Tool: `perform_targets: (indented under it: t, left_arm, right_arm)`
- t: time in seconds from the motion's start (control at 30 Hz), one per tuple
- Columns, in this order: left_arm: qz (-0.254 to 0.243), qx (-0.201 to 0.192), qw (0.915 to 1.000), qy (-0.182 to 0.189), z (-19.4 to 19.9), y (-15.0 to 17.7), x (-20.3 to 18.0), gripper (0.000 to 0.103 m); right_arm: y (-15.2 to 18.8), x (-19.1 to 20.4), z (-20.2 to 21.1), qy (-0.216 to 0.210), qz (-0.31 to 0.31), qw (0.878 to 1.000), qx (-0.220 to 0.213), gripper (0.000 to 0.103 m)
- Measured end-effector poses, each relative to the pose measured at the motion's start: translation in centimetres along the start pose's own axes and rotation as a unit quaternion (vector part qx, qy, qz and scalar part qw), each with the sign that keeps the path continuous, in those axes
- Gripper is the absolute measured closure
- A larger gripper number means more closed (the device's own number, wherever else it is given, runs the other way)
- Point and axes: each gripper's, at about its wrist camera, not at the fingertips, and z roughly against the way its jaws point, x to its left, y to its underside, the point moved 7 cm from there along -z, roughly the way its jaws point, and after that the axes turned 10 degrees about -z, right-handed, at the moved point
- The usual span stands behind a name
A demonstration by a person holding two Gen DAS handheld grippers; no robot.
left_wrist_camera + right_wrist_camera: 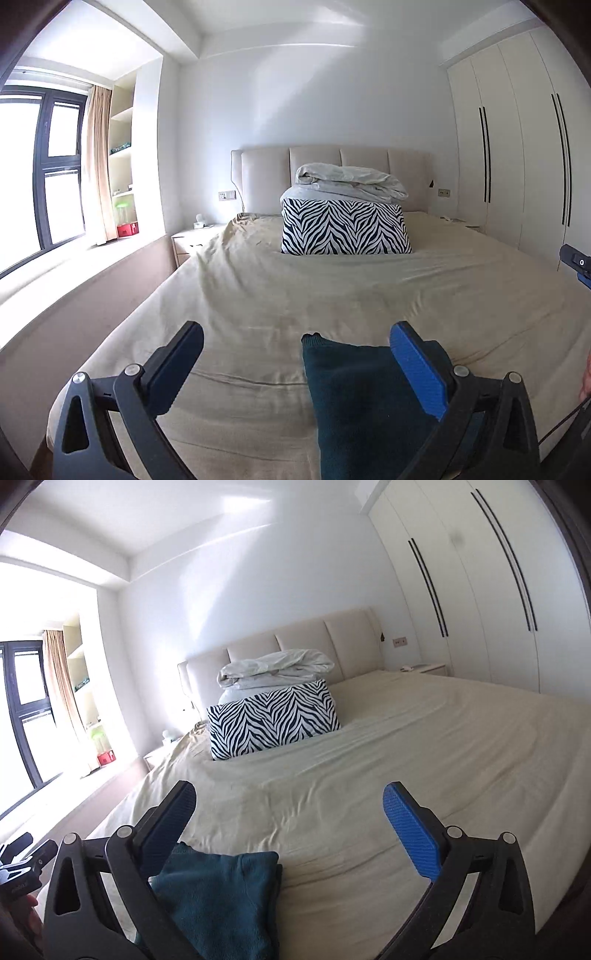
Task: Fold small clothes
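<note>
Left gripper [295, 343] is seen at lower frame, jaws spread wide, nothing clamped. A dark teal garment [354, 398] is laid on the beige bed sheet [258, 295], against the blue-padded finger [417, 369]. A zebra-print pillow [345, 227] is seen at centre.

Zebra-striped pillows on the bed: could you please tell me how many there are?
1: the zebra-striped pillow stands near the headboard, in front of a bundled pale duvet. Others may be hidden behind it.

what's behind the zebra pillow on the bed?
Behind the zebra pillow sits a heap of rumpled white bedding, with the padded headboard behind that. The pillow covers the heap's lower part, so what it rests on can't be seen.
</note>
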Motion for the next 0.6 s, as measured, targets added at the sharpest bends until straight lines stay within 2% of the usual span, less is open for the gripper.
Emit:
perform_targets:
  t: [0.07,0.13,0.27,0.43,0.6]
  left_arm:
    - [0.002,-0.016,0.9998,-0.009,1.7,-1.3,0.0,0.000]
    - [0.007,-0.013,0.9999,0.003,2.6,-2.1,0.0,0.000]
    - [0.020,0.004,0.9998,0.002,3.0,-2.5,0.2,0.000]
    - [0.027,0.072,0.9970,-0.006,1.9,-0.9,0.1,0.000]
    - [0.026,0.125,0.9917,-0.014,1.5,2.0,-0.7,0.000]
  right_arm:
    - [-1.5,1.0,1.2,0.009,0.010,0.999,-0.030,0.000]
    - [-2.6,1.7,2.2,0.017,0.018,0.999,-0.039,0.000]
    - [-3.4,3.9,3.7,-0.003,0.037,0.999,-0.014,0.000]
    - [-3.2,5.7,5.5,-0.004,0.058,0.998,-0.010,0.000]
    - [-1.1,6.4,5.4,0.005,0.055,0.997,0.044,0.000]
